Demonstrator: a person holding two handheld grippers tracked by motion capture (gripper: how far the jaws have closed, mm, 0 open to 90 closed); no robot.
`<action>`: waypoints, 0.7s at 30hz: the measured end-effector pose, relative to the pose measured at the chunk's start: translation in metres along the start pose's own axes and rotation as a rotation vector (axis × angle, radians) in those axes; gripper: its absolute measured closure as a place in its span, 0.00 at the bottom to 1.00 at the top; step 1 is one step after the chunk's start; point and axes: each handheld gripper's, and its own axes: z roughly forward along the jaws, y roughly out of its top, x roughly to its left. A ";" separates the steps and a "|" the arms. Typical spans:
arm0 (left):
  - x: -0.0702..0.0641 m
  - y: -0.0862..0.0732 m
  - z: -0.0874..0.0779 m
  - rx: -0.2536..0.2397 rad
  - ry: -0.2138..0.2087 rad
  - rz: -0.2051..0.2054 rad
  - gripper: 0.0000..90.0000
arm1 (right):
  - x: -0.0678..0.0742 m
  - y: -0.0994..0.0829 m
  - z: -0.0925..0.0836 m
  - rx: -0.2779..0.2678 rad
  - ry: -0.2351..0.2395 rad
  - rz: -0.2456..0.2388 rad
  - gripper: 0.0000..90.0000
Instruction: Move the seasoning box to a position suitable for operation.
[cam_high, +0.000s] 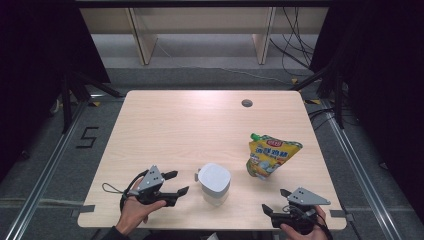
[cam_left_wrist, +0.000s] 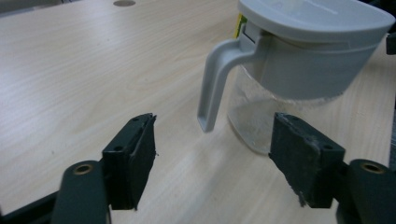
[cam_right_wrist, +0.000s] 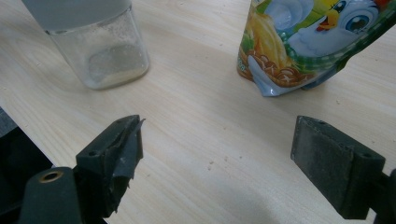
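Looking at a pale woodgrain table (cam_high: 175, 125): near its front edge we've got a clear jug (cam_high: 214, 184) with a matte grey lid, glossy yellow pouch (cam_high: 271, 155) right of it. Left gripper (cam_high: 174, 183) and right gripper (cam_high: 274, 201) gape wide, empty.

The bench (cam_high: 165, 125) is pale wood with a fine, light grain and a small dark grey round hole (cam_high: 246, 103) near its far edge. The jug (cam_high: 214, 185) has a clear body under a light grey lid and handle. The pouch (cam_high: 271, 156) is yellow with a green cap — its print shows blue and white, an orange-brown band and a green checked patch. Both grippers — left (cam_high: 177, 182) and right (cam_high: 274, 200) — have black jaws and grey top plates. The floor is grey.
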 end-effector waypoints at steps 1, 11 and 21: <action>-0.001 0.001 0.003 0.001 0.003 -0.006 0.40 | -0.002 0.000 0.000 0.002 -0.004 -0.027 0.20; -0.001 0.007 0.040 0.051 -0.043 0.065 0.51 | -0.002 0.000 0.002 0.003 -0.006 -0.042 0.20; 0.009 0.018 0.055 0.047 -0.080 0.145 0.60 | -0.002 -0.001 0.002 0.016 0.002 -0.022 0.21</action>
